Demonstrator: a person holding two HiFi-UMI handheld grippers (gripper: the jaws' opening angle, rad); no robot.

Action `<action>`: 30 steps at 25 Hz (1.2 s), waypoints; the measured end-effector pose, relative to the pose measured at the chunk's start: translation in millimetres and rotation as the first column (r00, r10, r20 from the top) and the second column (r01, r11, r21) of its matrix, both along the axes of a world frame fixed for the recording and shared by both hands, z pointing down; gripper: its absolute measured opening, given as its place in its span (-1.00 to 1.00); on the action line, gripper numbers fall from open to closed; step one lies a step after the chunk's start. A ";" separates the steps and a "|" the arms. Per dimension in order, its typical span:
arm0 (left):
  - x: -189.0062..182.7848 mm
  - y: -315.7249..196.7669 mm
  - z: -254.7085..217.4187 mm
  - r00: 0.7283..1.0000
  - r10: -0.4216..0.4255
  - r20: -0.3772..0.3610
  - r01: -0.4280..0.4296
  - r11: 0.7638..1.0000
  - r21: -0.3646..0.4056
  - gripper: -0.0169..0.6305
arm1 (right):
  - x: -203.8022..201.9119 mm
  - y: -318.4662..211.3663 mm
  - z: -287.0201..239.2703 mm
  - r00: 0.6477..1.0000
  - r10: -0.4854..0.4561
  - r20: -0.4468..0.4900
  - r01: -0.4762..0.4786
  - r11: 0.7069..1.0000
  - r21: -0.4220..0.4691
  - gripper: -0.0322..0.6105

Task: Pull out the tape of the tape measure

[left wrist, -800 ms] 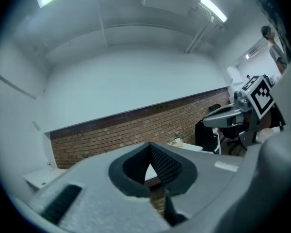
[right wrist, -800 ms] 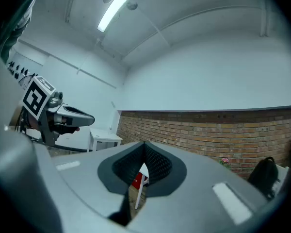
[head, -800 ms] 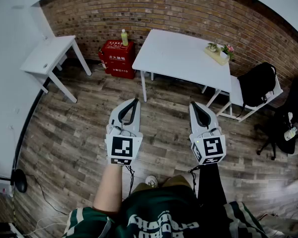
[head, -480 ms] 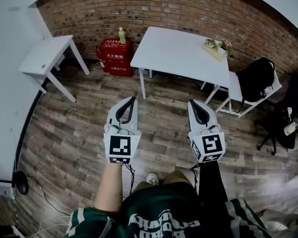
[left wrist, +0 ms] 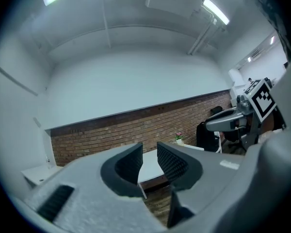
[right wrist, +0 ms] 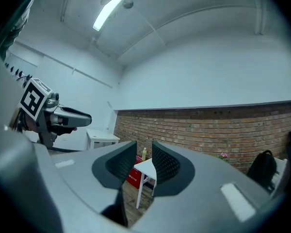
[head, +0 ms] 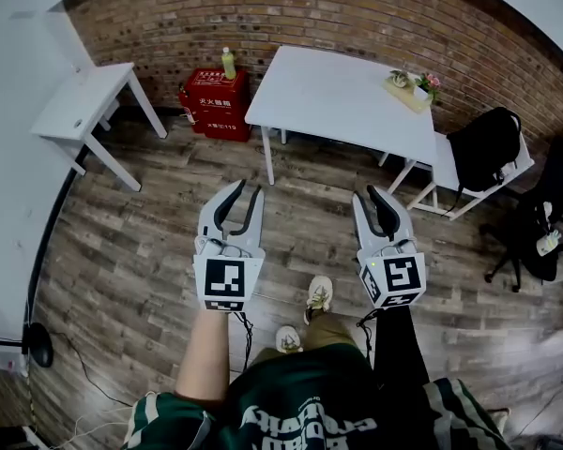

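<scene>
Standing at upper left against the brick wall, a red box carries a bottle on top; a smaller tray of potted flowers sits at the right end of the white table. Wood floor fills the rest. At centre, the left gripper and right gripper hang over it, jaws apart with nothing between them. No view shows the tape measure.

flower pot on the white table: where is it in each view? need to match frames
Head view: flower pot upper right, on the white table's far right corner.
Left gripper view: flower pot centre-right, at the brick wall's foot.
Right gripper view: flower pot lower right, at the wall's foot.
Shared landmark: the brick wall.
</scene>
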State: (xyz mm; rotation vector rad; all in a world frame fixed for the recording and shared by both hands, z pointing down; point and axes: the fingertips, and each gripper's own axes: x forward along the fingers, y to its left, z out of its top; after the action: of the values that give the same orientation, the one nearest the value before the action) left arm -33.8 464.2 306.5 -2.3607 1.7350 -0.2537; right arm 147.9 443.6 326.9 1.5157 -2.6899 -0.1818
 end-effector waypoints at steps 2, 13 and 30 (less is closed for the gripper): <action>-3.3 -7.1 2.6 1.000 -0.003 -0.006 0.003 1.000 -0.007 -0.63 | -2.2 -7.2 2.7 1.000 -0.002 -0.001 0.002 1.000 -0.005 -0.52; -8.0 -69.9 11.4 1.000 -0.018 0.012 0.018 1.000 -0.017 -0.62 | -8.2 -73.8 8.2 1.000 -0.018 0.004 0.018 1.000 -0.005 -0.51; -0.8 -214.6 17.6 0.999 -0.029 -0.015 0.028 0.998 -0.064 -0.62 | -9.2 -229.0 14.9 0.998 -0.061 0.001 0.061 0.997 -0.047 -0.50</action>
State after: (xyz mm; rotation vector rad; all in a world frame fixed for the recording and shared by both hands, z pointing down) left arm -34.6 249.6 324.1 -2.3889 1.7950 -0.2999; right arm 138.8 214.6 341.8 1.4215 -2.7215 -0.1202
